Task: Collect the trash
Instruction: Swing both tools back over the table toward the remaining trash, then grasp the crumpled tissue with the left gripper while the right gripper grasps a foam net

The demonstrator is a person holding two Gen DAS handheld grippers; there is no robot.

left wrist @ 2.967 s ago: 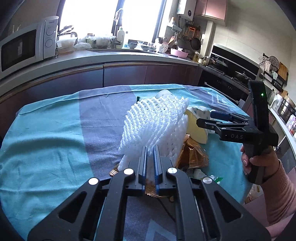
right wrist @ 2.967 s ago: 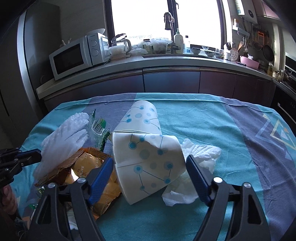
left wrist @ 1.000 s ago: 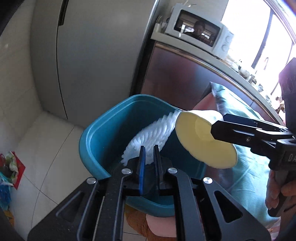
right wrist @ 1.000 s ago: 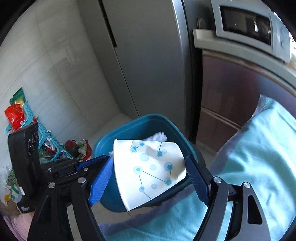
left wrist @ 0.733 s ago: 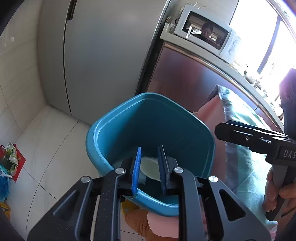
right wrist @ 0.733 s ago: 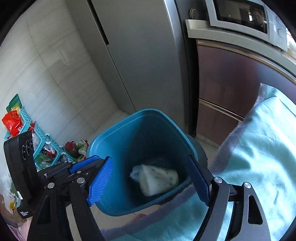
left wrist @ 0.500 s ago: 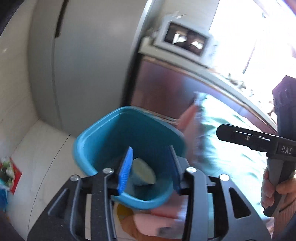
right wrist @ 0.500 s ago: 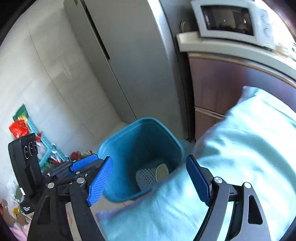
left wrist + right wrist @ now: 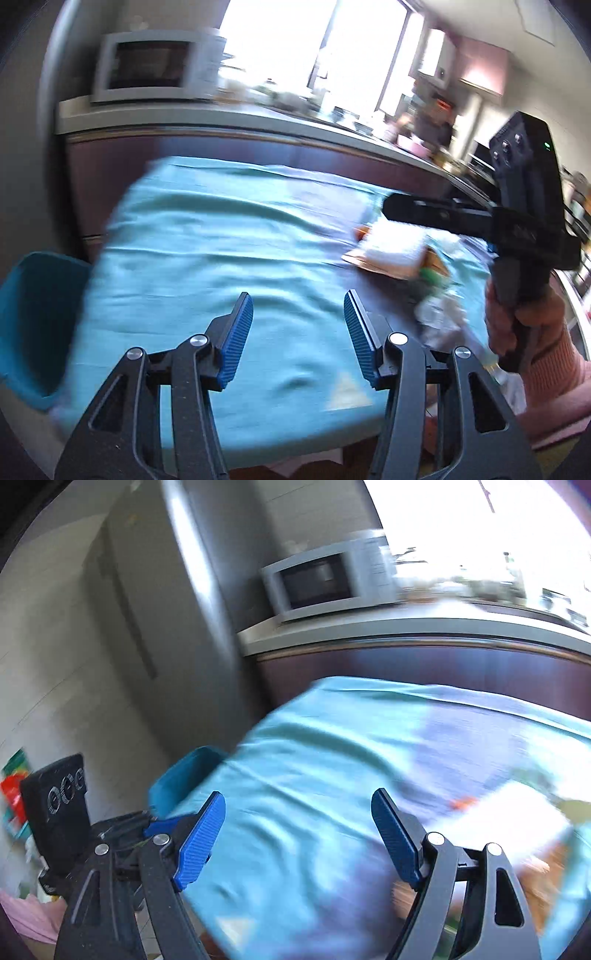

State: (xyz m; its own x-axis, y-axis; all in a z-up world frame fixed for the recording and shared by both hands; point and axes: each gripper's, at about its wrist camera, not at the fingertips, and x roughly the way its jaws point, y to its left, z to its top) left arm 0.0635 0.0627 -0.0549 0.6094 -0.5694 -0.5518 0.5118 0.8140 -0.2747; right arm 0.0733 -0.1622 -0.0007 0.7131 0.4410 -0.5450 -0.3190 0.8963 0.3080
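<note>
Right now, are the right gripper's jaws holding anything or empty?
Empty. The right gripper stands wide open, with only the teal tablecloth showing between its jaws.

A home kitchen. A microwave (image 9: 147,65) sits on a long counter (image 9: 258,118) over dark cabinet fronts (image 9: 424,664), with blurred bottles and dishes lined up under a bright window (image 9: 314,48). A tall grey fridge (image 9: 173,602) stands at the counter's end, and in front is a table under a teal cloth (image 9: 207,240), with a blue bin (image 9: 33,314) beside it on the floor.
</note>
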